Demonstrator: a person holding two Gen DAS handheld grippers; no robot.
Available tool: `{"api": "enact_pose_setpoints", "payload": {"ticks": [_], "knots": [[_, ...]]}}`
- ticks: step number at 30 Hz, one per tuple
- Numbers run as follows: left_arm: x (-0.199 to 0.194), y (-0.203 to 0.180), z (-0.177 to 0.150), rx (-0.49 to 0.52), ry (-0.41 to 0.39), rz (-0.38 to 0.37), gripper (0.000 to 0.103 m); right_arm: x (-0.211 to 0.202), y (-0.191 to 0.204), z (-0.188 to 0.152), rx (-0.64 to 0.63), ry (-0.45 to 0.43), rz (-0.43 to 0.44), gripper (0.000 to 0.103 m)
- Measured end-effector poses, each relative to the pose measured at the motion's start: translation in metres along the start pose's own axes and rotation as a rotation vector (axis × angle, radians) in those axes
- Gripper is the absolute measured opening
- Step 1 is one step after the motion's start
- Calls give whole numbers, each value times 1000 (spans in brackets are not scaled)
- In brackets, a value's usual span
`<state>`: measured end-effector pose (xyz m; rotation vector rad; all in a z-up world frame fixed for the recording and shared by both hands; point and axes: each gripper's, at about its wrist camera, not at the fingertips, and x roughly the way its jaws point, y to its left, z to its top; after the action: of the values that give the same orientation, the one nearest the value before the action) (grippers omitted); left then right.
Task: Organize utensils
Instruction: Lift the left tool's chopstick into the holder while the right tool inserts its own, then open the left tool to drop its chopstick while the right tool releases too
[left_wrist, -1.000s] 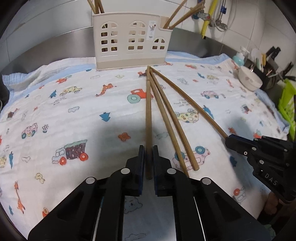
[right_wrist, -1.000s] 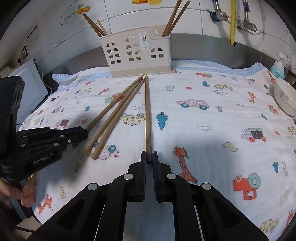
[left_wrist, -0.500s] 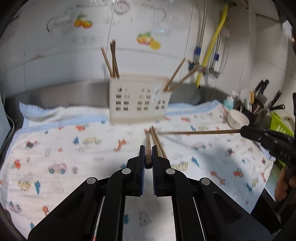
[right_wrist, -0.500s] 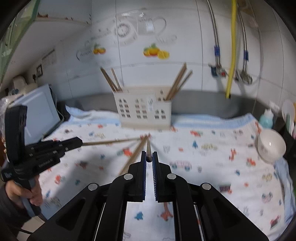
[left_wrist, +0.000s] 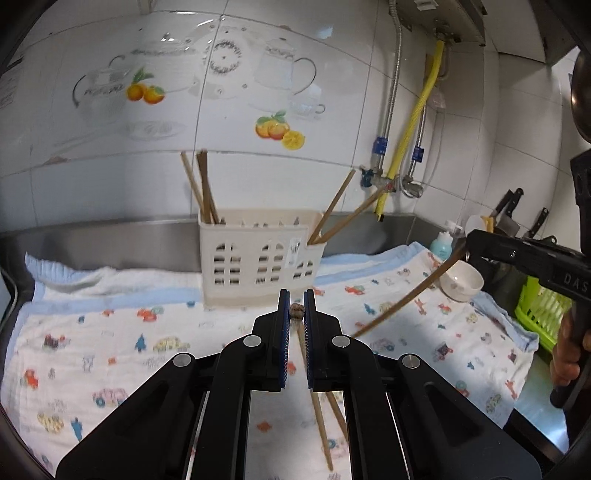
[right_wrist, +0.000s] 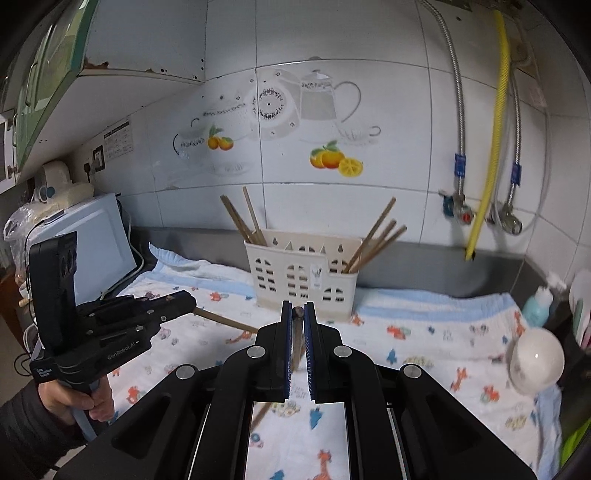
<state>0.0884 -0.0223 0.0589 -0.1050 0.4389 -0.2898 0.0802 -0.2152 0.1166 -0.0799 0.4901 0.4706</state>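
**Chopsticks lifted over printed cloth**

Cloth (left_wrist: 110, 332), soft quilted cotton with cartoon prints, covers the counter. Perforated cream plastic holder (left_wrist: 258, 258) stands at twelve o'clock. Left gripper (left_wrist: 296, 314) and right gripper (right_wrist: 297, 314) each clamp one slender wooden chopstick (left_wrist: 296, 309).

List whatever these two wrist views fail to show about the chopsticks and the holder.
- Left wrist view: the left gripper hides most of its held chopstick; only the butt end shows.
- Right wrist view: the right gripper does the same to its chopstick.
- Both views: the holder walls hide the stored chopsticks' lower ends and the compartment floors.
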Motion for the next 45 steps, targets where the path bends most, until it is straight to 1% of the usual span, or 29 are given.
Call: {"api": "enact_pose_setpoints", "payload": {"ticks": [6, 8, 12, 15, 17, 19, 22, 24, 26, 27, 30, 34, 38, 40, 45], "knots": [[9, -2, 39, 58, -17, 8, 6, 5, -14, 50, -27, -31, -6, 6], [12, 0, 49, 60, -18, 0, 6, 8, -20, 72, -16, -59, 0, 6], [20, 1, 69, 83, -24, -2, 5, 16, -25, 104, -26, -112, -26, 6], [21, 1, 86, 101, -46, 1, 5, 25, -29, 127, -21, -146, -36, 6], [19, 2, 99, 106, -68, 0, 5, 34, -33, 138, -14, -166, -43, 6], [17, 1, 114, 118, -100, 5, 5, 44, -36, 144, -10, -168, -53, 6], [11, 0, 135, 134, -152, 13, 5, 64, -41, 146, -5, -169, -63, 6], [8, -1, 150, 139, -186, 16, 5, 81, -47, 144, 15, -138, -40, 6], [8, -2, 161, 145, -208, 23, 5, 97, -51, 139, 20, -103, -35, 6], [8, -3, 168, 151, -227, 32, 5, 106, -52, 135, 17, -83, -37, 6], [12, -2, 181, 161, -254, 49, 5, 120, -55, 123, 8, -49, -48, 7], [25, 1, 195, 177, -279, 83, 5, 118, -58, 114, -2, -48, -64, 8], [34, 7, 205, 162, -312, 108, 5, 109, -59, 107, -11, -54, -64, 19], [42, 9, 207, 167, -320, 120, 5, 101, -56, 102, -27, -57, -57, 20], [63, 17, 203, 147, -311, 136, 5, 89, -49, 85, -38, -52, -32, 21]]}}
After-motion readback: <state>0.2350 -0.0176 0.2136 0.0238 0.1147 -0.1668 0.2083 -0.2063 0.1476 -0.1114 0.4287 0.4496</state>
